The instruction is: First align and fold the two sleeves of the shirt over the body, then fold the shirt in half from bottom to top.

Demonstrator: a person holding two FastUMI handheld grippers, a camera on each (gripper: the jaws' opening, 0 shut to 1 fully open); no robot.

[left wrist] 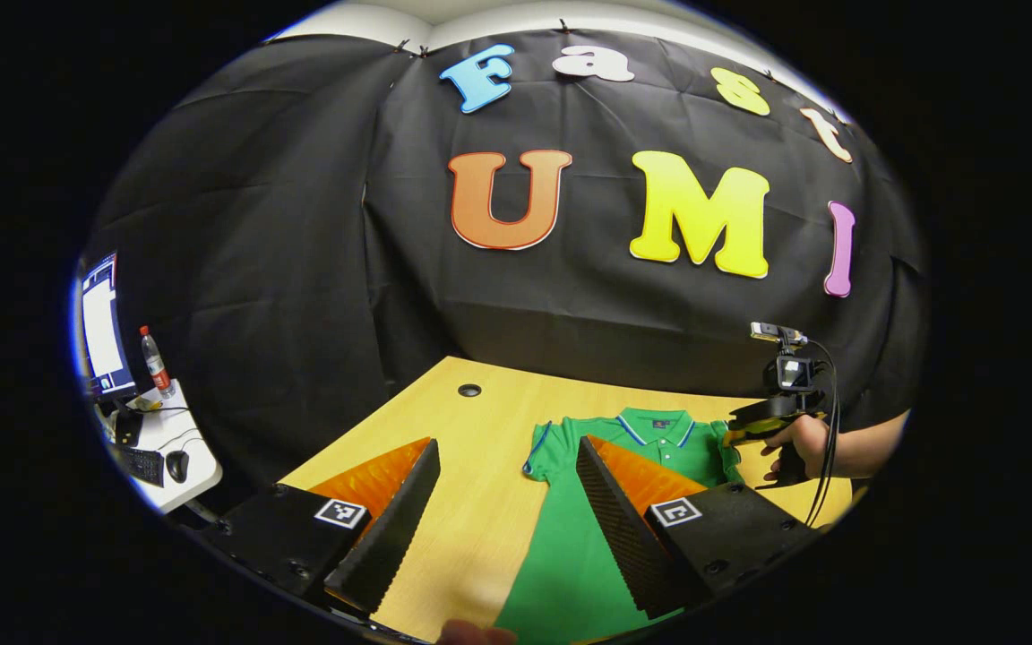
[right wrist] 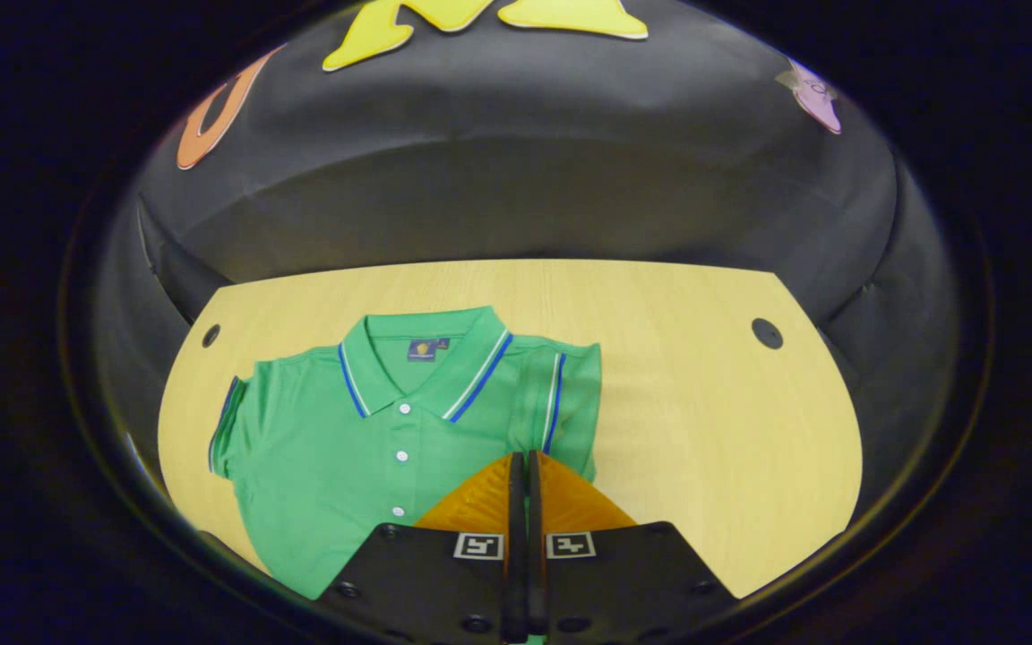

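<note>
Pale yellow wood carries everything here: the light wooden tabletop [right wrist: 677, 376] stretches wide, and the green short-sleeved polo shirt with blue-and-white trim [right wrist: 337, 430] lies face up on its left half, collar toward the far edge, hem running off toward the near edge. One sleeve, on the side nearer the table's middle, is already turned in over the body [right wrist: 561, 403]; the other sleeve [right wrist: 225, 430] sticks out flat toward the left edge, so that is the fold I judge comes next. The left gripper [left wrist: 507, 484] hangs above the shirt's lower body with its jaws spread wide, nothing between them. The right gripper [right wrist: 520, 466] has its fingers pressed together just at the folded sleeve's lower hem; whether any cloth is pinched between them, I cannot tell. In the left gripper view that same tool [left wrist: 762, 421] sits by the shirt's shoulder, a hand [left wrist: 803, 439] wrapped round it. Risks now: if the right tool lifts away with fabric caught, that tidy sleeve could drag open again; and a grab at the loose sleeve that takes only one layer could skew the body. Room is generous on the right half of the tabletop, tighter at the left edge, where the free sleeve lies near the rim. A small dark cable hole [right wrist: 767, 333] sits by the far right corner, well apart from the cloth.
</note>
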